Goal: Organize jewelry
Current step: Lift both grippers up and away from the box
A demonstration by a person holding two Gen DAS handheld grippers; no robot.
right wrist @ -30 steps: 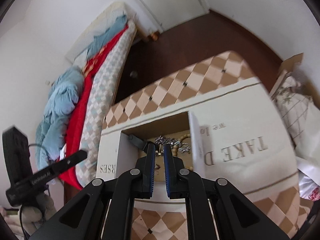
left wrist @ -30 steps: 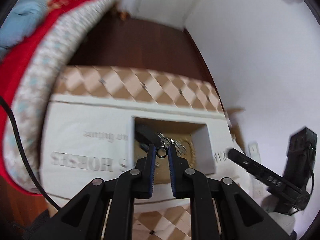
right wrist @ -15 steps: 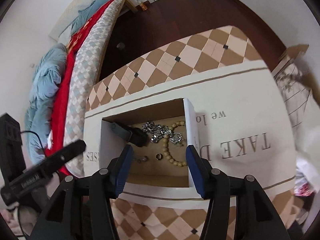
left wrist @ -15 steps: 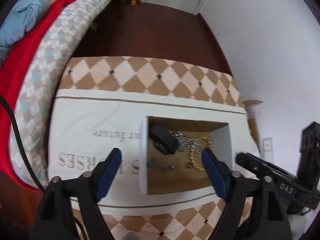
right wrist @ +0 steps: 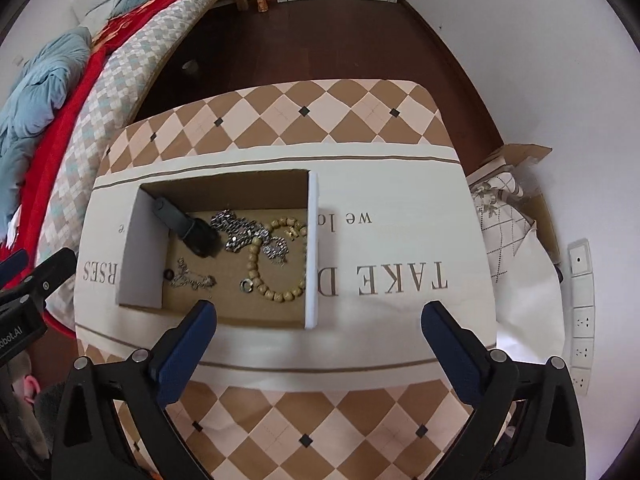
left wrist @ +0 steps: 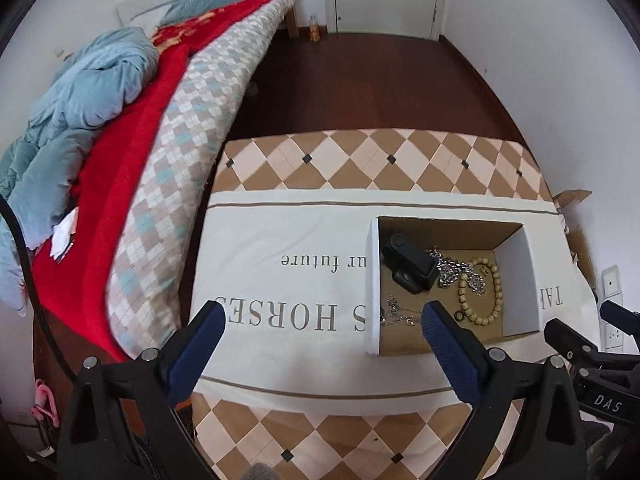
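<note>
Both grippers, left gripper [left wrist: 320,320] and right gripper [right wrist: 318,320], are hovering with fingers released. Bead bracelet [right wrist: 276,260] is lying in the box [right wrist: 144,256], chain [right wrist: 240,232] touching at its ten o'clock.

Checkered table [right wrist: 352,120] bears cloth [right wrist: 400,248] and box [right wrist: 144,248].

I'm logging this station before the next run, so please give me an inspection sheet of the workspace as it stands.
Surface: table under a checkered cloth with printed lettering.
Job's things: open cardboard box holding a wooden bead bracelet, a silver chain, a thin chain, a small ring and a black device.
Clutter: nothing seen on the cloth outside the box.
Grippers: left gripper and right gripper both open, empty, above the table's near side.
Cables: black cable at the left edge of the left wrist view.
Surroundings: bed, dark wood floor, white door, wall sockets.
</note>
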